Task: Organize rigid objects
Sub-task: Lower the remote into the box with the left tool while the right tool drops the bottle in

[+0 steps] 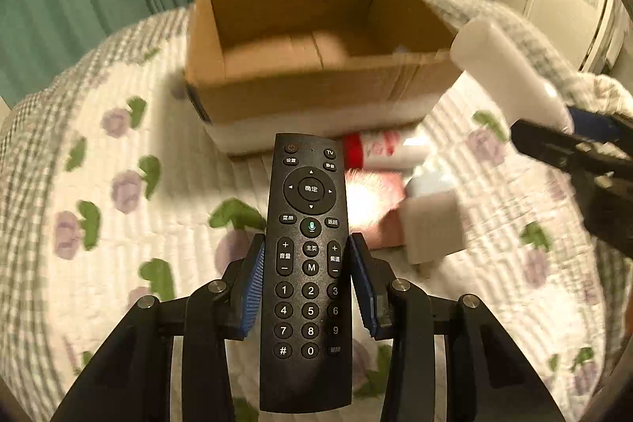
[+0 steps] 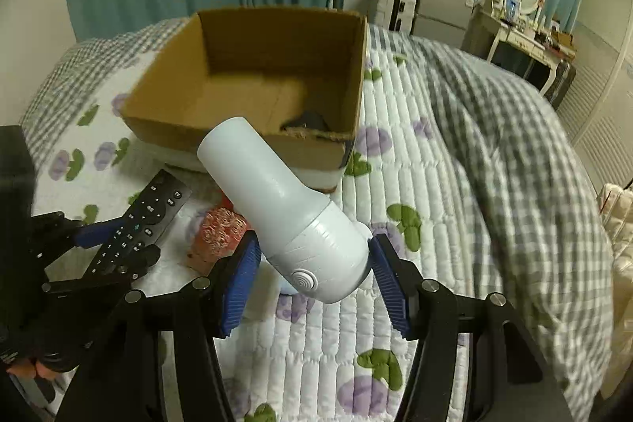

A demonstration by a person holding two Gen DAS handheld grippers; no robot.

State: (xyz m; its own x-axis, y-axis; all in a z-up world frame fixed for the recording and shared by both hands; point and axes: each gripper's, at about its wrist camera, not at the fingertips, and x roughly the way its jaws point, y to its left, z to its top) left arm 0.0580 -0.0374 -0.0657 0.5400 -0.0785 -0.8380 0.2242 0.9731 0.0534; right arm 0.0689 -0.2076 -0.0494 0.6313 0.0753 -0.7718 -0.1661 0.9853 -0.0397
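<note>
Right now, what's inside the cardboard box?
The cardboard box looks mostly bare: brown floor flaps, plus one dark object in the near right corner, too small to identify. Its near wall and the white device hide the front strip of floor.

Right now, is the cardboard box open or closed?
Open. The cardboard box has no lid or flaps over it, and its brown inside floor shows from above.

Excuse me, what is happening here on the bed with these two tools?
A person is tidying loose items into an open cardboard box on the quilted bed. The left gripper is shut on a black TV remote, lifted off the quilt. The right gripper is shut on a white handheld device, pointing toward the box. A red-and-white tube and a pink box lie beside the cardboard box. Something dark lies in one corner of the box.
</note>
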